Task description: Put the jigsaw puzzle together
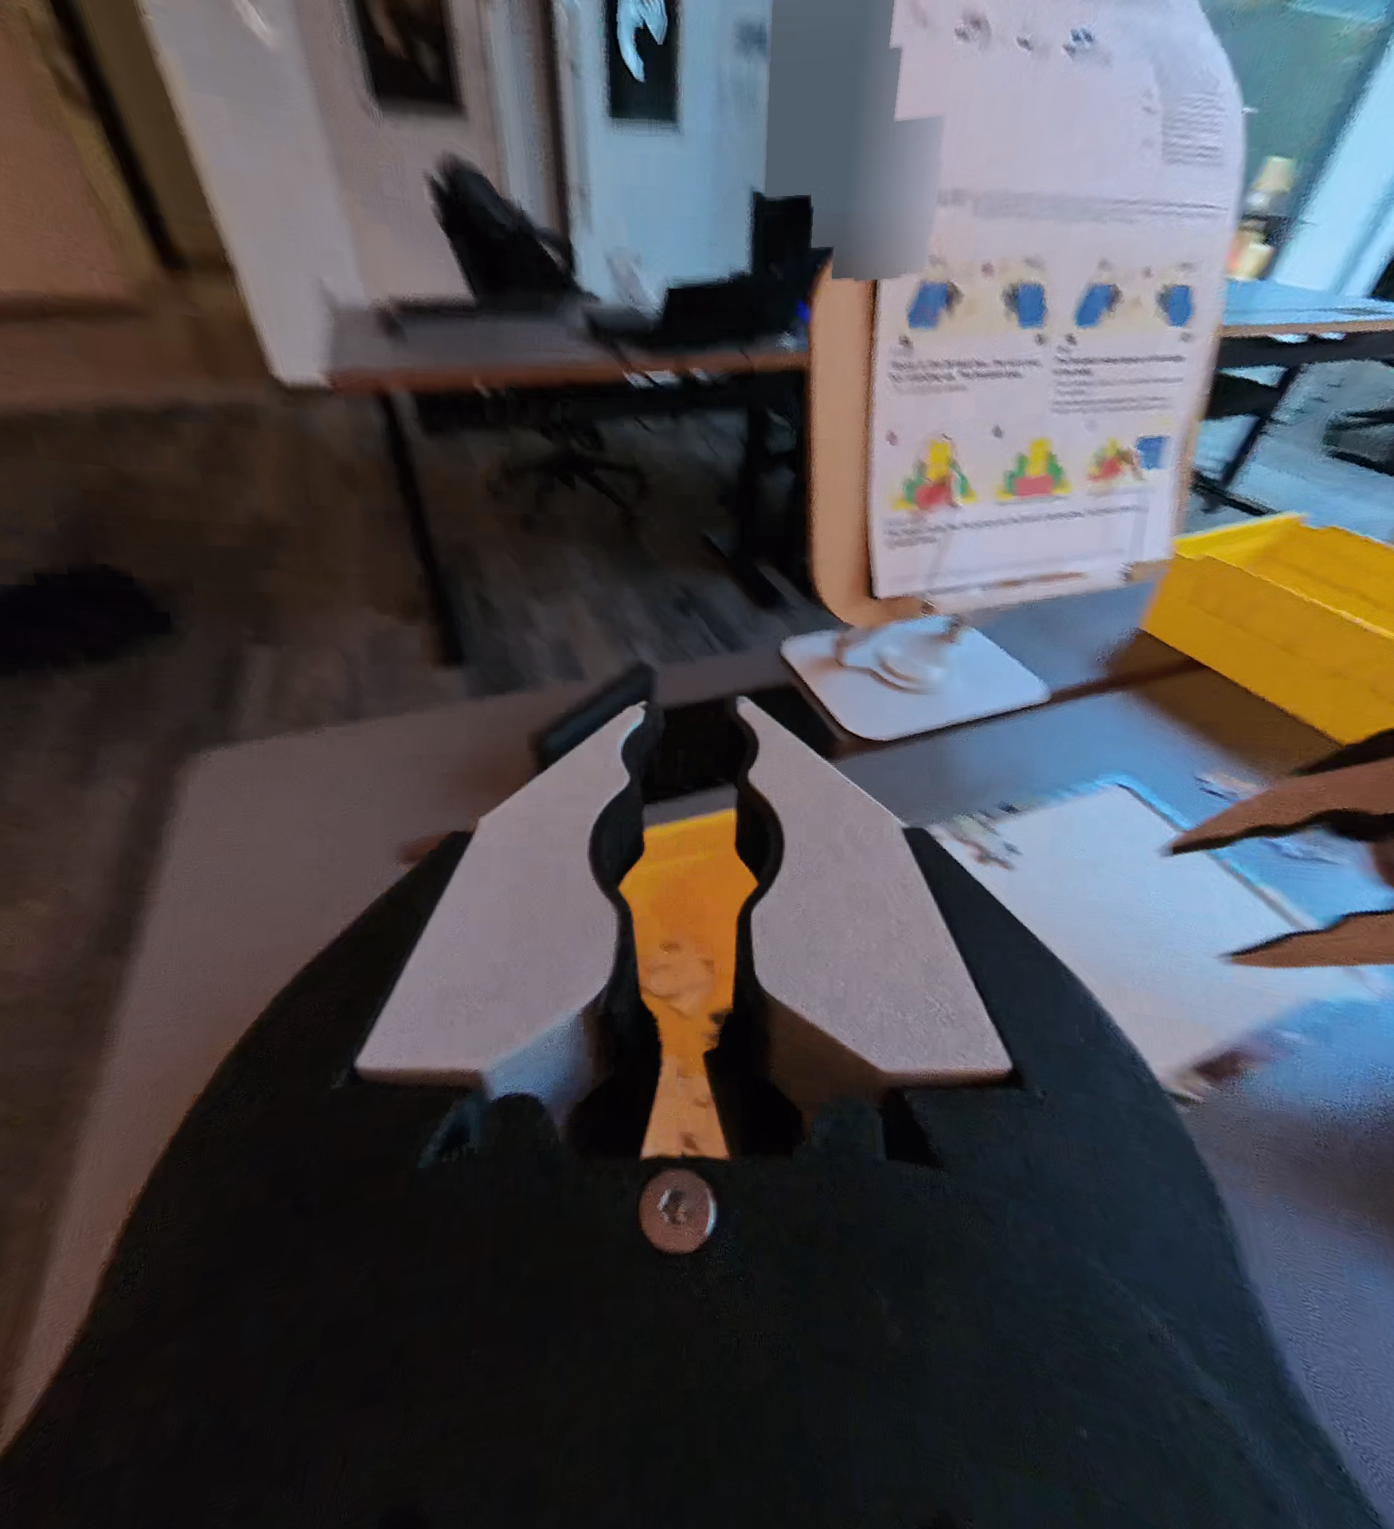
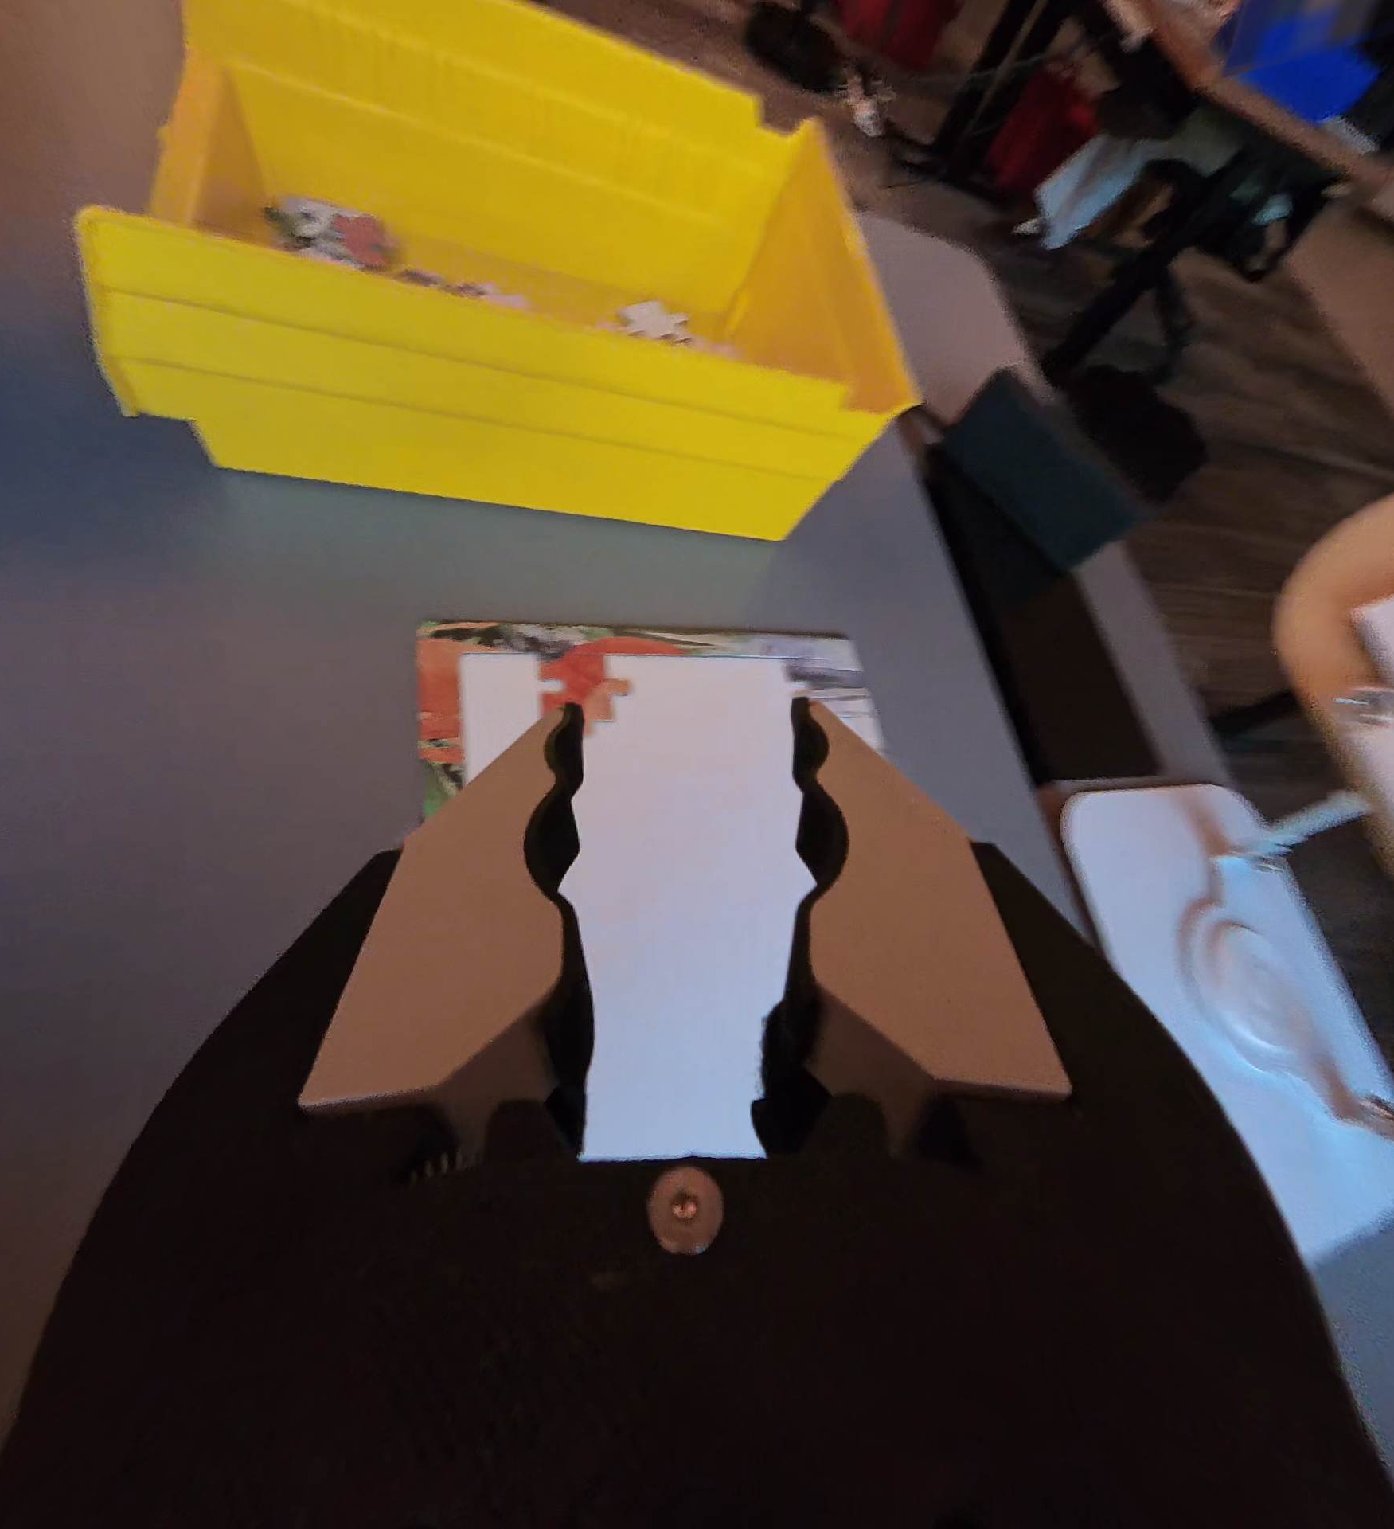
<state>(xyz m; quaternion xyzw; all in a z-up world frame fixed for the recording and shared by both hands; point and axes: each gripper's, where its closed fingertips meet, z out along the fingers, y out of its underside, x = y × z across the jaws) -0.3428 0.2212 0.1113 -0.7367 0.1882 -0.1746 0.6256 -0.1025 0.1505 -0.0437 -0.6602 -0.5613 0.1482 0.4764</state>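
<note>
The puzzle board (image 2: 693,869) is a white tray with a colourful printed frame, lying on the grey table (image 2: 180,662). One red piece (image 2: 586,687) sits at its far edge. My right gripper (image 2: 685,707) is open and empty, hovering over the board. A yellow bin (image 2: 511,430) beyond the board holds loose pieces (image 2: 346,232). My left gripper (image 1: 693,720) is open with a narrow gap and holds nothing. Between its fingers shows a yellow bin (image 1: 681,877) with blurred pieces in it. The left wrist view also shows the board (image 1: 1090,910) and the right gripper (image 1: 1202,902).
A paper instruction sheet (image 1: 1032,372) stands on a holder with a white base (image 1: 917,670), which also shows in the right wrist view (image 2: 1223,993). Another yellow bin (image 1: 1297,629) sits at the far right. The table edge (image 2: 966,538) drops to the floor; desks and chairs stand beyond. Left tips to right tips: about 30 centimeters.
</note>
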